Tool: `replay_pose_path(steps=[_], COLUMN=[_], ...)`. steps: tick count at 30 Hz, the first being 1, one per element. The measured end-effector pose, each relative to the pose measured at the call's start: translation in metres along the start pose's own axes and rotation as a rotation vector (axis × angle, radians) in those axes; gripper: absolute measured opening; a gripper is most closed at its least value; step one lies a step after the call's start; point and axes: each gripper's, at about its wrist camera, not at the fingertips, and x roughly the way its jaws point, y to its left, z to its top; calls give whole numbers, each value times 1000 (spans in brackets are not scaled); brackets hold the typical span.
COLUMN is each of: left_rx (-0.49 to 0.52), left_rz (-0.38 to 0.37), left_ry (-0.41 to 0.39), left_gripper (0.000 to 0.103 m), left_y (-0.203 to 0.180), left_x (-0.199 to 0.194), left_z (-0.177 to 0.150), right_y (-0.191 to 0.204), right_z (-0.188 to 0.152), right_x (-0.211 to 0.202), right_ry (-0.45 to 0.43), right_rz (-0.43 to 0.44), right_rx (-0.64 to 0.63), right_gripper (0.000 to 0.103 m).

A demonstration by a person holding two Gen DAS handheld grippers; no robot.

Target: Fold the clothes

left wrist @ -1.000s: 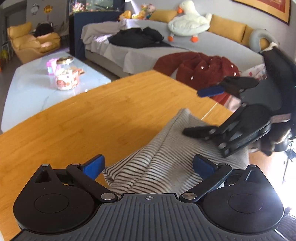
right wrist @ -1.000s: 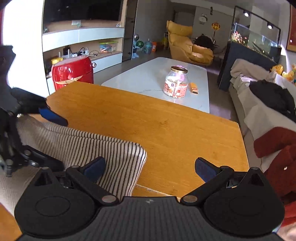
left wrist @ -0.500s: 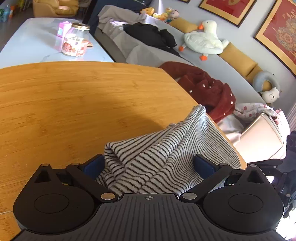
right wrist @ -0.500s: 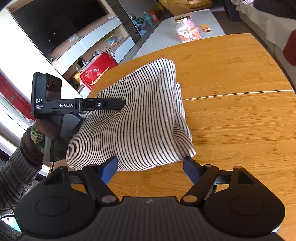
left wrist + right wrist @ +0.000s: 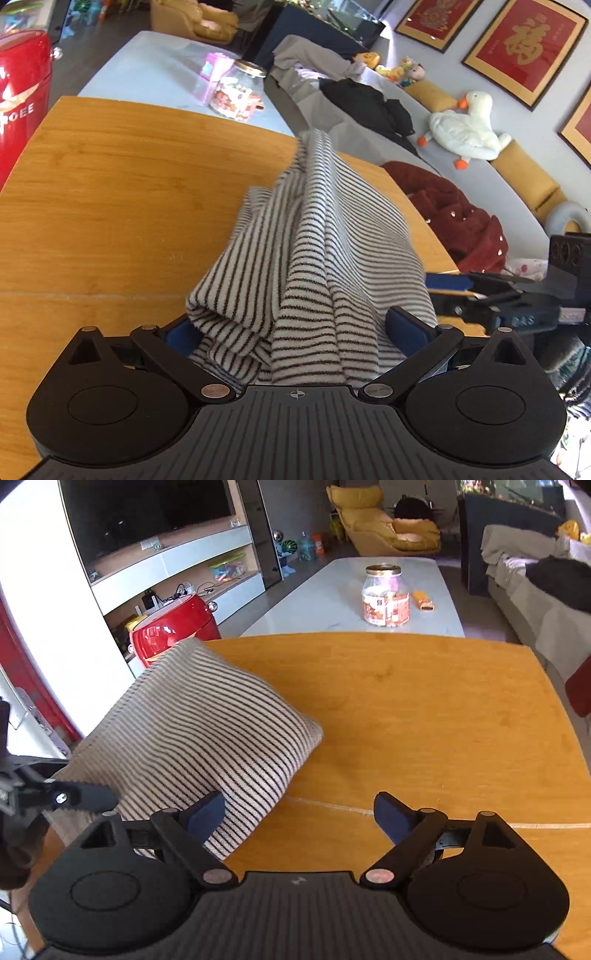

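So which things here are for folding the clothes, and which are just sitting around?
For the job:
- grey and black striped knit garment
- left gripper, fingers apart around the garment
- right gripper, open
- orange wooden table

Just lying about:
- glass jar with gold lid
- white plush duck
- red round appliance
- dark red coat

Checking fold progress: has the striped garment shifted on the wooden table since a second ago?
Yes. In the right wrist view, the striped garment now reaches farther across the wooden table toward the glass jar.
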Motion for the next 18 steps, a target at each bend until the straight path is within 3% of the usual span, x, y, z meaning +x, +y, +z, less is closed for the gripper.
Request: replay_pose_path(steps=[4,10,13,16,18], left_rx=[12,73,62,48,35], left_rz=[-24,-125,-155,-148,-117], left_ry=[9,49,68,25,-32], left_gripper=[103,103,103,103,103], left_y=[-20,-60,-62,-55,-47], left_x=[0,14,9,-14,-34], left_z=[-16,-39,-41,-37,-32], right_y=[8,7,7,6,23], right_z=[11,12,13,13,3], right_x=[14,-9,-22,-34,-46], right_ry=[-67,-127,-157,-187,-211], right_rz=[-135,-147,-152,-157,-105], right_rx=[-113,-128,-135,-141,-177], right_gripper=[97,97,100,100,100])
